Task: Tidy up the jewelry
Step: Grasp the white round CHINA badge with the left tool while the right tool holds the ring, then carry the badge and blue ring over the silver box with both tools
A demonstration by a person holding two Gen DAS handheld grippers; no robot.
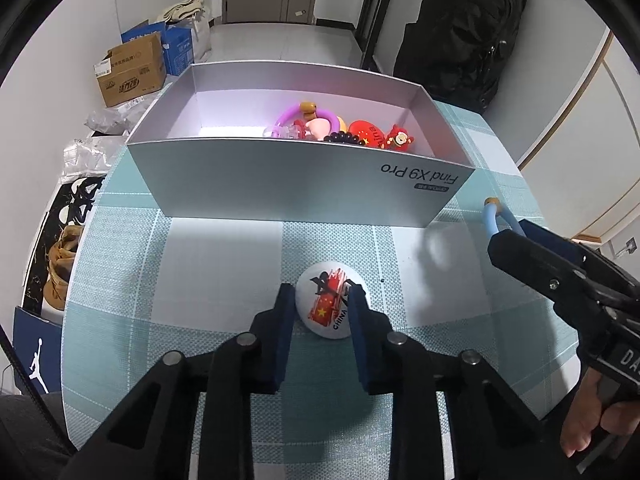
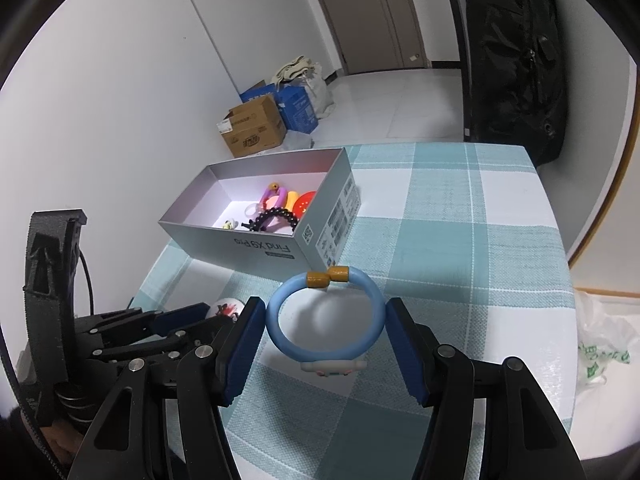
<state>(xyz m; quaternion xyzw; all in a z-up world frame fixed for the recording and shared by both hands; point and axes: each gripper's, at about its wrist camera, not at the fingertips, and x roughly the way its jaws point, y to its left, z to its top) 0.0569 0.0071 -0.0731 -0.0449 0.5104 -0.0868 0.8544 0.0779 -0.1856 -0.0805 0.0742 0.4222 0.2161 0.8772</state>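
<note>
Closest to the left wrist camera, the left gripper (image 1: pixel 323 300) has its blue-padded jaws set on either side of a white round badge (image 1: pixel 331 305) printed with a red flag and the word CHINA; the pads touch its edges, so the jaws are closed on it while it lies on the checked teal and white tabletop (image 1: pixel 192 264). Off to the right of that view, the right gripper (image 1: pixel 516 236) reaches in over the cloth, held by a hand (image 1: pixel 592 428) at the frame edge.

From the right wrist camera, the right gripper (image 2: pixel 326 320) stands with its jaws spread wide, one pad at each side of a light blue bracelet (image 2: pixel 280 336) with two mustard-coloured end caps and a white charm at its near side. Small gaps show between pads and ring, so the jaws are released around it, not clamped. The bracelet rests on the tabletop just in front of the silver box (image 2: pixel 256 246).

That box (image 1: pixel 300 184), lettered Find X9 Pro, sits open-topped further back on the tabletop. Inside lie a purple bracelet (image 1: pixel 289 114), a string of dark beads (image 2: pixel 280 216), a red round badge (image 1: pixel 366 133), a small red figure (image 1: pixel 399 139) and some clear trinkets.

Beyond the tabletop, cardboard boxes (image 1: pixel 132 74) stand on the floor by the wall, and a black backpack (image 1: pixel 472 32) hangs near the door.
</note>
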